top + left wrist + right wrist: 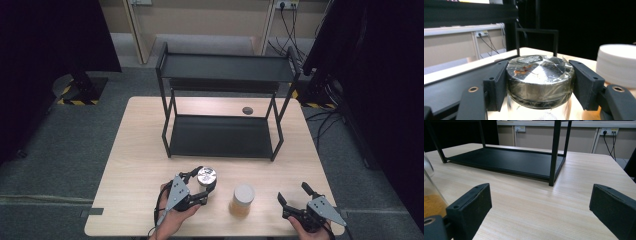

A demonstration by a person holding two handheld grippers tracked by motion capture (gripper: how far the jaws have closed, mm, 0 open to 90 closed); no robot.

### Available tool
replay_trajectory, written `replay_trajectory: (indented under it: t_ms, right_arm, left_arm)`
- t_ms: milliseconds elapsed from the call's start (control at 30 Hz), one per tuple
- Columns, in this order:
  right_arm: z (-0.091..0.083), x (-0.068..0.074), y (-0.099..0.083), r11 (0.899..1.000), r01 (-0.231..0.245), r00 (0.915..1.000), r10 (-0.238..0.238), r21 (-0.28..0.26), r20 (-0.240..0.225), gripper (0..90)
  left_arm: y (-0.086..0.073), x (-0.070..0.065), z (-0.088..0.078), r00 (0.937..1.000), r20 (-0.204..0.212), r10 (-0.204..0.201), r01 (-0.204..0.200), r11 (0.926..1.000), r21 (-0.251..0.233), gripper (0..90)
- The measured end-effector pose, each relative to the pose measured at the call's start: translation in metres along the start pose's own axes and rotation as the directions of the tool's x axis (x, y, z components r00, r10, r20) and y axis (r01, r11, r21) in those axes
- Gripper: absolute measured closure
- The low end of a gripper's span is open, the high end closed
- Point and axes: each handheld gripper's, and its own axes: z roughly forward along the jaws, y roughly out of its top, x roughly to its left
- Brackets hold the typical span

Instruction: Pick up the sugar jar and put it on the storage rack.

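A glass jar with a silver lid (206,176) stands near the table's front edge, left of centre. My left gripper (205,181) is shut on it, and in the left gripper view both pads press the sides of the foil-wrapped lid (539,75). To its right stands a second jar with a white lid (242,200) and orange contents, free of both grippers. My right gripper (292,191) rests open at the front right, nothing between its jaws (541,202). The orange jar's edge (431,202) shows at its left.
A black two-level metal rack (222,136) stands at the middle back of the wooden table (145,150), both shelves bare. A small dark disc (247,110) lies behind it. Grey floor surrounds the table, with black stands and cables at the right.
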Motion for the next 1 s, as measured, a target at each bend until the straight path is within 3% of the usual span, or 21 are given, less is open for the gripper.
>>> replay_trajectory:
  t_ms: [700, 1000]
  right_arm:
    - [0.0, 0.0, 0.0, 1.0, -0.002, 1.0, 0.002, -0.001, -0.001, 4.4]
    - [0.0, -0.001, 0.0, 1.0, -0.003, 1.0, 0.003, 0.0, -0.001, 4.4]
  left_arm:
    - [0.033, -0.002, -0.001, 0.9906, -0.136, 0.01, -0.018, 0.9984, -0.054, 34.6]
    - [0.045, 0.001, 0.001, 0.9788, -0.204, 0.011, -0.028, 0.9963, -0.081, 34.6]
